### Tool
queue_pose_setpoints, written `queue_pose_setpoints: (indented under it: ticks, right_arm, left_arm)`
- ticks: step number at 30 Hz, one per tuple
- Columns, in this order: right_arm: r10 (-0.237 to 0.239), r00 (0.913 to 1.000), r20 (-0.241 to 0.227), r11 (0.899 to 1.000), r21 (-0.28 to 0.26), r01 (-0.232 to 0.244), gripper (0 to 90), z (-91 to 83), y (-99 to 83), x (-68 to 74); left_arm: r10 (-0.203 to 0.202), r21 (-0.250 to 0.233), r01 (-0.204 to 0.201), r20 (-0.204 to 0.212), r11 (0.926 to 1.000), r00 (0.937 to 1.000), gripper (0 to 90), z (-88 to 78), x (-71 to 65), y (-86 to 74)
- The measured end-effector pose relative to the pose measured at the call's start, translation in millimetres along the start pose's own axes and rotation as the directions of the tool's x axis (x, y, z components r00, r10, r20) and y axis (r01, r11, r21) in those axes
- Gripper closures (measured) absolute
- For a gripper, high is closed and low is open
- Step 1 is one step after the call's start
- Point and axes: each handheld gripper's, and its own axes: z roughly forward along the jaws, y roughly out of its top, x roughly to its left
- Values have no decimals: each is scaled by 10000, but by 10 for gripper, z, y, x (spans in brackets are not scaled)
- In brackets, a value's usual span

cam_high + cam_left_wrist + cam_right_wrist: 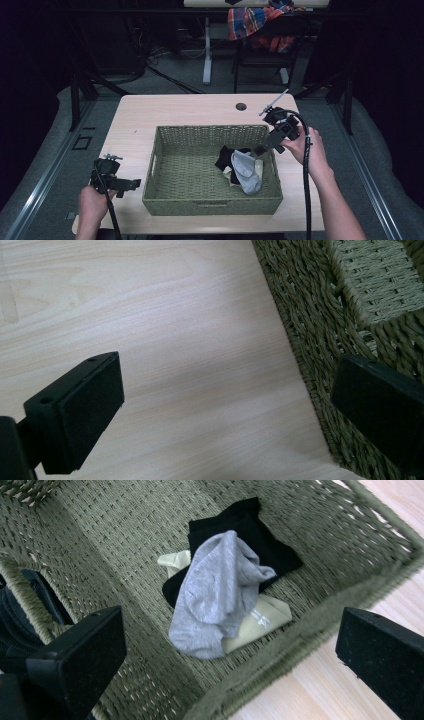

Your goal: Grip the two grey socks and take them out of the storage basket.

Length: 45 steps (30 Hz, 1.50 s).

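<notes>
A green woven basket (165, 197) sits in the middle of the light wooden table (175, 107). Inside it, at the right, lies a pile of socks: a grey sock (247, 170) (215, 592) on top of a black sock (225, 157) (250, 527) and a pale yellow one (265, 617). My right gripper (260, 149) (230, 655) hangs open above the basket's right rim, over the pile, with nothing between its jaws. My left gripper (131, 186) (225, 405) rests open low at the table's front left, beside the basket's left wall (320, 340), empty.
A round cable hole (241, 106) is in the table's far side. Beyond the table stand another desk's legs and a chair with a plaid cloth (255, 22) over it. Bare tabletop lies left of and behind the basket.
</notes>
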Motion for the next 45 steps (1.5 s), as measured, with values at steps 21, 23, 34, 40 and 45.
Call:
queue_pose_setpoints:
  ticks: [21,23,34,40,45]
  right_arm:
    - [57,9998,170,9961,881,-72,318,592,85,36]
    - [37,9998,195,9941,1083,-58,352,653,89,34]
    - [153,9955,938,9872,1565,-300,482,818,84,92]
    - [207,9946,1017,9848,1692,-378,688,852,66,82]
    - [50,9952,977,9852,1702,-216,825,832,62,106]
  left_arm:
    - [18,2,-18,51,10000,10000,9,-3,-3,6]
    - [28,6,-28,65,10000,10000,9,-2,-6,6]
    - [88,22,-88,47,10000,10000,9,-3,-11,6]
    - [87,31,-87,49,10000,10000,9,0,-15,6]
    - [93,36,-93,37,10000,9999,10,0,-17,6]
